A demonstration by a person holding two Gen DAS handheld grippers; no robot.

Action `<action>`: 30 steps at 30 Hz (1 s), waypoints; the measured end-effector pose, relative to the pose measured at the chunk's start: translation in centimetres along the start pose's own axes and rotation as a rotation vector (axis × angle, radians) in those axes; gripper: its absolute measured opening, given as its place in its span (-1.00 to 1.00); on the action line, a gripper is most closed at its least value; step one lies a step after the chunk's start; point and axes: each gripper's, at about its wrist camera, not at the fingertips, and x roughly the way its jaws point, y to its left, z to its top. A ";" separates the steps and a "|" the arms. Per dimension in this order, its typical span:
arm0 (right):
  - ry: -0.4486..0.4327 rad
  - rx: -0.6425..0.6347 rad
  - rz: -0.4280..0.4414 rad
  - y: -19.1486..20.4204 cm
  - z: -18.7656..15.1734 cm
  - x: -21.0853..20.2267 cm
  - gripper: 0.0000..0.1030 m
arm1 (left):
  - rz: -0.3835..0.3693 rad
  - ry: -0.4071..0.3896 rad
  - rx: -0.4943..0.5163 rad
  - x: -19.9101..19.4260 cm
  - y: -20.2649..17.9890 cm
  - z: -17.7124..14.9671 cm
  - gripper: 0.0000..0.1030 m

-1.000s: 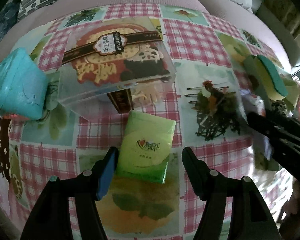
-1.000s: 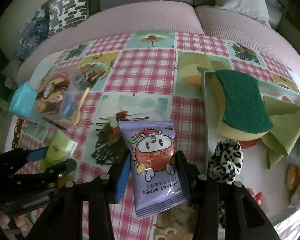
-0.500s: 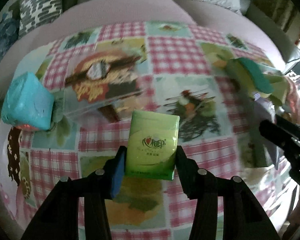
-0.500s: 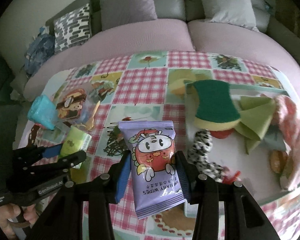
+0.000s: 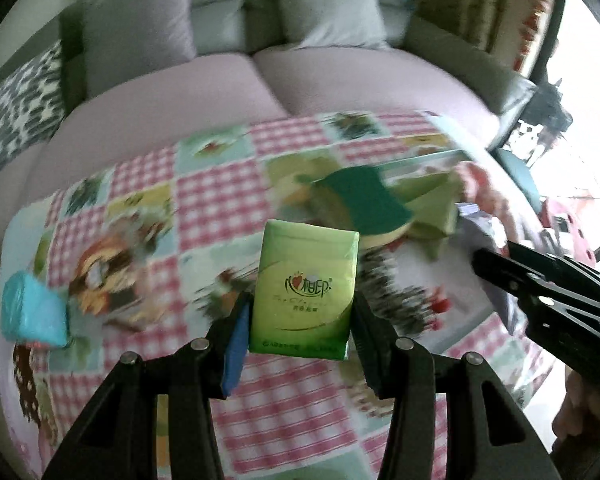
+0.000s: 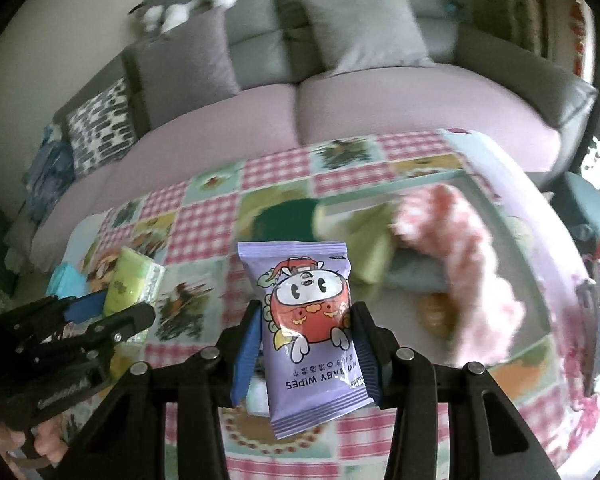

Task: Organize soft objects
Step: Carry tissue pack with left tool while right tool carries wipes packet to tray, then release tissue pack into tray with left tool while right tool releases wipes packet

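Note:
My left gripper (image 5: 300, 332) is shut on a green tissue pack (image 5: 306, 288) and holds it up above the checked tablecloth (image 5: 220, 196). In the right wrist view that same green tissue pack (image 6: 130, 284) sits between the left gripper's black jaws at the left. A purple baby wipes pack (image 6: 310, 332) with a cartoon face is clamped upright in my right gripper (image 6: 306, 344), lifted off the table. Beyond both packs lies a pale tray (image 6: 440, 178) that holds a green and yellow sponge (image 5: 364, 200), a green cloth (image 6: 364, 232) and a pink fluffy thing (image 6: 460, 240).
A blue tissue pack (image 5: 32, 312) lies at the table's left edge. A grey and pink sofa (image 6: 340, 112) with cushions stands behind the table. The right gripper's black body (image 5: 548, 292) crosses the left wrist view at right, and a hand (image 6: 36, 444) shows bottom left.
The left jaws closed on the green tissue pack and lifted it off the cloth. Both grippers rose and swung right toward the tray, each carrying its pack.

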 end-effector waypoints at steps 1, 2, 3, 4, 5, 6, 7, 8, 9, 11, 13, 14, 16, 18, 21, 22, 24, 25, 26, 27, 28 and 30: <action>-0.002 0.011 -0.006 -0.7 0.1 -0.1 -0.09 | -0.011 -0.009 0.020 -0.1 -1.1 0.4 -0.03; -0.002 0.020 -0.013 -1.3 0.2 -0.2 -0.09 | -0.019 -0.013 0.031 -0.1 -2.0 0.6 -0.03; 0.000 0.028 -0.020 -2.0 0.2 -0.1 -0.09 | -0.039 -0.016 0.054 -0.1 -3.3 1.0 -0.03; 0.003 0.034 -0.025 -2.5 0.3 0.0 -0.09 | -0.052 -0.017 0.068 -0.2 -4.0 1.0 -0.03; 0.008 0.040 -0.028 -3.0 0.3 0.2 -0.09 | -0.066 -0.017 0.080 0.0 -4.7 1.2 -0.03; 0.013 0.044 -0.029 -3.4 0.2 0.4 -0.09 | -0.086 -0.015 0.099 0.3 -5.8 1.4 -0.03; 0.020 0.048 -0.030 -3.8 0.1 0.7 -0.09 | -0.096 -0.011 0.112 0.6 -6.6 1.6 -0.03; 0.026 0.052 -0.031 -4.1 0.1 0.9 -0.09 | -0.102 -0.004 0.126 0.9 -7.2 1.7 -0.03; 0.034 0.055 -0.031 -4.4 0.1 1.3 -0.09 | -0.104 0.007 0.144 1.5 -8.0 1.9 -0.03; 0.052 0.058 -0.028 -4.9 -0.1 2.0 -0.08 | -0.107 0.032 0.177 2.4 -9.3 2.0 -0.03; 0.065 0.066 -0.031 -5.5 -0.1 2.7 -0.09 | -0.098 0.057 0.189 3.4 -10.0 2.1 -0.03; 0.071 0.072 -0.032 -5.8 -0.1 3.0 -0.09 | -0.098 0.062 0.193 3.8 -10.3 2.1 -0.03; 0.081 0.082 -0.029 -6.3 0.0 3.7 -0.09 | -0.091 0.076 0.202 4.5 -10.6 2.3 -0.03; 0.093 0.083 -0.029 -6.6 0.1 4.3 -0.08 | -0.093 0.092 0.201 5.6 -10.8 2.5 -0.03; 0.104 0.083 -0.036 -6.8 0.2 4.8 -0.08 | -0.094 0.105 0.199 6.6 -11.0 2.6 -0.03; 0.107 0.084 -0.036 -6.8 0.2 5.0 -0.06 | -0.097 0.106 0.202 6.8 -11.2 2.6 0.00; 0.111 0.085 -0.035 -6.9 0.2 5.2 -0.04 | -0.103 0.114 0.209 7.1 -11.5 2.6 0.13; 0.113 0.084 -0.033 -6.9 0.3 5.3 -0.04 | -0.105 0.115 0.213 7.2 -11.6 2.7 0.17; 0.114 0.084 -0.030 -6.8 0.3 5.3 -0.04 | -0.106 0.115 0.218 7.2 -11.7 2.7 0.17; 0.116 0.083 -0.029 -6.8 0.3 5.3 -0.03 | -0.104 0.113 0.222 7.2 -11.8 2.6 0.17; 0.118 0.082 -0.031 -6.8 0.3 5.3 -0.03 | -0.099 0.110 0.224 7.1 -11.8 2.6 0.17; 0.120 0.081 -0.036 -6.7 0.4 5.2 0.02 | -0.092 0.106 0.226 6.9 -11.7 2.6 0.18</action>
